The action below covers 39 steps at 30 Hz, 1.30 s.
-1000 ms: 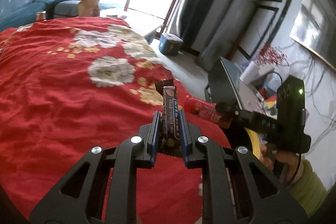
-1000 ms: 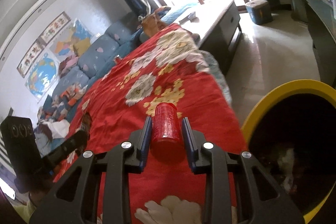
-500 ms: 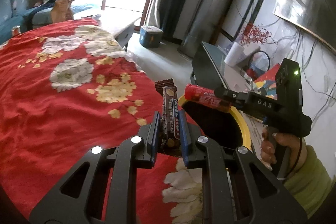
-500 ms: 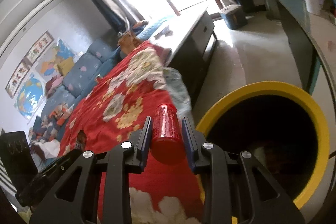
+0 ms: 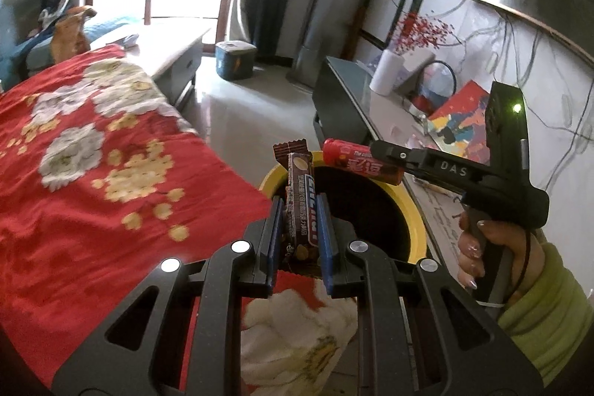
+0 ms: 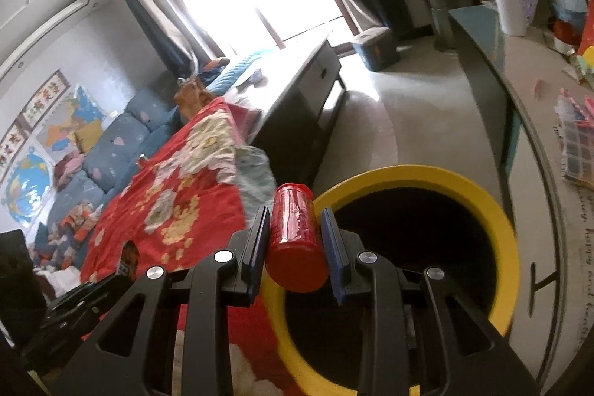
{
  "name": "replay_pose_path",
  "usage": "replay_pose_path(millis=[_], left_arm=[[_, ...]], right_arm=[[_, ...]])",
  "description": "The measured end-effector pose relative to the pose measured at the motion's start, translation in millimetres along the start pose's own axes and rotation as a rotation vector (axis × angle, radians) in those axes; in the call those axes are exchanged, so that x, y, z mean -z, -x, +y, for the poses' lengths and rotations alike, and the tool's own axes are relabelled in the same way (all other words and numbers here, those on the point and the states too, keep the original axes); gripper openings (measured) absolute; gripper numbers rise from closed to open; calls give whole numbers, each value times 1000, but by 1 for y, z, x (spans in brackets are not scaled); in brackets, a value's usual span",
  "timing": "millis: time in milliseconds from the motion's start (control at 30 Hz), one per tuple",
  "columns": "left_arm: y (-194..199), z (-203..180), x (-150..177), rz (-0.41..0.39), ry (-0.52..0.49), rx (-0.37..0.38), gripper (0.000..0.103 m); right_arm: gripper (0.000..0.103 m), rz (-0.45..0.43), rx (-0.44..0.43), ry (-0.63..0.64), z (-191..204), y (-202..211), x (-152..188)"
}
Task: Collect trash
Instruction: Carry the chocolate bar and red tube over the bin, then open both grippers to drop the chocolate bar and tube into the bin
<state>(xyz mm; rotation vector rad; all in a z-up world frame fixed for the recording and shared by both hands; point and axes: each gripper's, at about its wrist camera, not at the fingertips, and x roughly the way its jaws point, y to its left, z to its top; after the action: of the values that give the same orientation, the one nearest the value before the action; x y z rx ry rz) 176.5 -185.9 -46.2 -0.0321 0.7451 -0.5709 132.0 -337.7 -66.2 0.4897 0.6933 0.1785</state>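
Note:
My left gripper point(image 5: 299, 206) is shut on a brown chocolate bar wrapper point(image 5: 300, 195), which stands upright over the near rim of the yellow bin point(image 5: 417, 221). My right gripper point(image 6: 293, 221) is shut on a red candy tube point(image 6: 293, 236), held over the left rim of the same yellow bin point(image 6: 501, 221). In the left wrist view the red candy tube point(image 5: 356, 160) pokes out of the right gripper point(image 5: 386, 154) above the far side of the bin's dark mouth, with a hand point(image 5: 479, 247) in a green sleeve on the handle.
A red flowered blanket point(image 5: 92, 173) covers the bed left of the bin. A dark glass cabinet point(image 5: 345, 99) with a paper roll point(image 5: 386, 73) and clutter stands right of it. A low drawer unit point(image 6: 297, 99) and a blue box point(image 5: 235, 58) stand toward the bright window.
Both grippers have swung right off the red blanket with their loads. The yellow bin, first at the edge of view, now lies under both fingertips.

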Motion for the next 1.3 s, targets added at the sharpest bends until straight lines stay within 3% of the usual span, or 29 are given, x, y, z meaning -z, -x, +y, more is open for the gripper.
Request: replay_pose_path(millis=[300, 700, 767, 833, 900, 967, 1133, 1300], left_arm=[[-34, -30, -1, 56, -76, 37, 13], [-68, -50, 2, 109, -125, 50, 13], [-72, -51, 3, 116, -126, 43, 28], [-73, -49, 4, 116, -123, 40, 43], [-73, -48, 4, 114, -114, 37, 49], [-71, -44, 4, 109, -102, 29, 68], [-61, -35, 1, 88, -70, 9, 91], [-47, -24, -2, 60, -39, -18, 92]], right_arm=[[28, -26, 72, -34, -30, 10, 2], [30, -43, 93, -113, -61, 15, 3], [30, -37, 89, -113, -64, 16, 3], [40, -50, 101, -113, -65, 20, 3], [46, -57, 104, -110, -65, 22, 3], [51, -61, 107, -102, -65, 25, 3], [68, -83, 115, -66, -57, 39, 6], [83, -106, 132, -31, -47, 55, 8]])
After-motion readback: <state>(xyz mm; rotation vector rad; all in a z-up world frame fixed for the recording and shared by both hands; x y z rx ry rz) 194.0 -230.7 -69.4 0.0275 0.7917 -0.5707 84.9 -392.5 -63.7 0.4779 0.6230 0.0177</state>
